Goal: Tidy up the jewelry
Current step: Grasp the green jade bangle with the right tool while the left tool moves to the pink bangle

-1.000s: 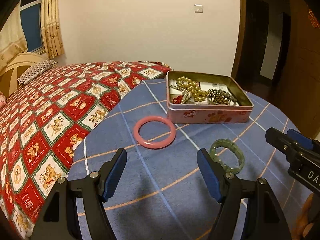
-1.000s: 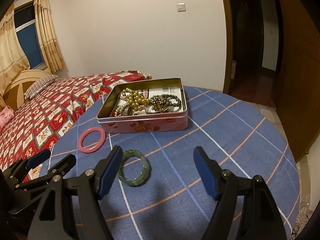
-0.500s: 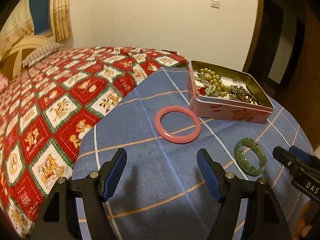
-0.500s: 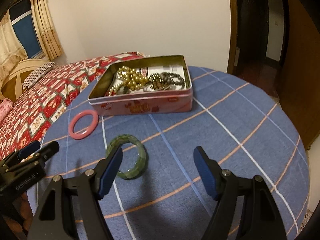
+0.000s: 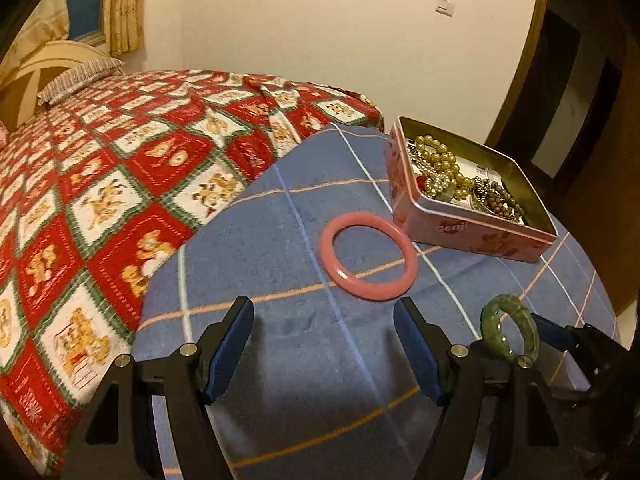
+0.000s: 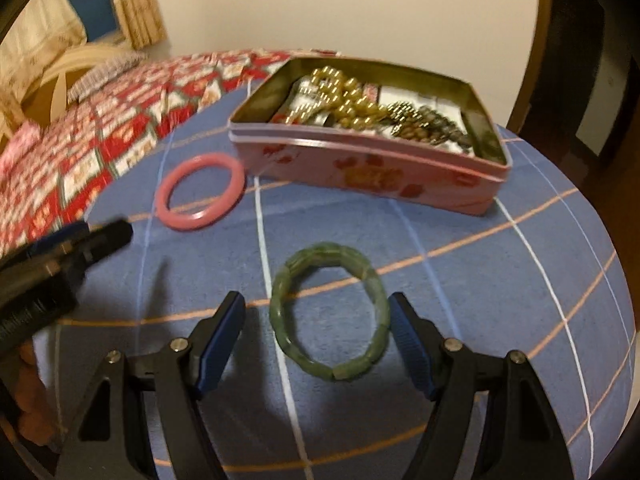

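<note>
A pink bangle lies flat on the blue checked tablecloth, just beyond my left gripper, which is open and empty. A green bead bracelet lies flat between the open fingers of my right gripper, apart from both pads. The pink bangle also shows in the right wrist view at the far left. A pink tin box holding pearl and dark bead strands stands behind both rings. The green bracelet shows in the left wrist view beside my right finger.
The round table's edge drops off to the left toward a bed with a red patterned quilt. A dark doorway stands at the right. My left gripper's tip shows at the left of the right wrist view.
Both grippers have moved forward and down. The right gripper has come around the green bracelet, and the left has come closer to the pink bangle.
</note>
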A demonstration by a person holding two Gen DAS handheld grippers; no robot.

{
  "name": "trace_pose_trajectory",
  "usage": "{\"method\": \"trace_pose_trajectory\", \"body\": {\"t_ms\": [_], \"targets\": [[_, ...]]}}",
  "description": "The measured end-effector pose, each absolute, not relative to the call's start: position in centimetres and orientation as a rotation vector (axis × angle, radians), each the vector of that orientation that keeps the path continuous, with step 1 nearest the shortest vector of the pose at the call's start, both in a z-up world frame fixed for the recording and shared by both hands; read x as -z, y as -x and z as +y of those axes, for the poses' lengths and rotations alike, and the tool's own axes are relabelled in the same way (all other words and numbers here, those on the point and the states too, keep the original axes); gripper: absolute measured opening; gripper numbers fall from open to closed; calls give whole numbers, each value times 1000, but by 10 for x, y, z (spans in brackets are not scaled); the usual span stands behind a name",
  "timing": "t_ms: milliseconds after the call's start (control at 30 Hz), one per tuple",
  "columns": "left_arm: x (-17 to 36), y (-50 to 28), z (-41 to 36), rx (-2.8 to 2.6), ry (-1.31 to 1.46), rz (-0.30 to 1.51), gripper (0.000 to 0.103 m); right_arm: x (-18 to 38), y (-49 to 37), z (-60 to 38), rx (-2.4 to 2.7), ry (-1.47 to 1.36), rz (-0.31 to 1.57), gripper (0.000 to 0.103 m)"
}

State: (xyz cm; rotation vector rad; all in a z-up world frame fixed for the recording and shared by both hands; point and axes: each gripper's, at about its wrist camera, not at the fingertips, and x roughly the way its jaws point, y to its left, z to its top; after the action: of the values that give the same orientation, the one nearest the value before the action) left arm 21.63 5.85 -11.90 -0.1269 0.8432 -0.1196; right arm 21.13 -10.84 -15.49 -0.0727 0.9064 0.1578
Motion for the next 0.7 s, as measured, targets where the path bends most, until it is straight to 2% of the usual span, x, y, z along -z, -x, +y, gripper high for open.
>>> {"method": "trace_pose_trajectory", "body": {"t_ms": [67, 233, 333, 400, 700], "targets": [[120, -223, 55, 140, 133, 853, 73, 156, -211, -107, -154, 112, 897, 71], [126, -239, 39, 172, 131, 888, 73, 152, -209, -117, -150, 108, 885, 37], [127, -246, 30, 170, 107, 893, 73, 151, -210, -121, -142, 106, 876, 22], [125, -248, 27, 168, 95, 891, 73, 151, -208, -125, -135, 108, 868, 18], [125, -259, 18, 176, 88, 885, 73, 147, -210, -142, -165, -56, 842, 18]]}}
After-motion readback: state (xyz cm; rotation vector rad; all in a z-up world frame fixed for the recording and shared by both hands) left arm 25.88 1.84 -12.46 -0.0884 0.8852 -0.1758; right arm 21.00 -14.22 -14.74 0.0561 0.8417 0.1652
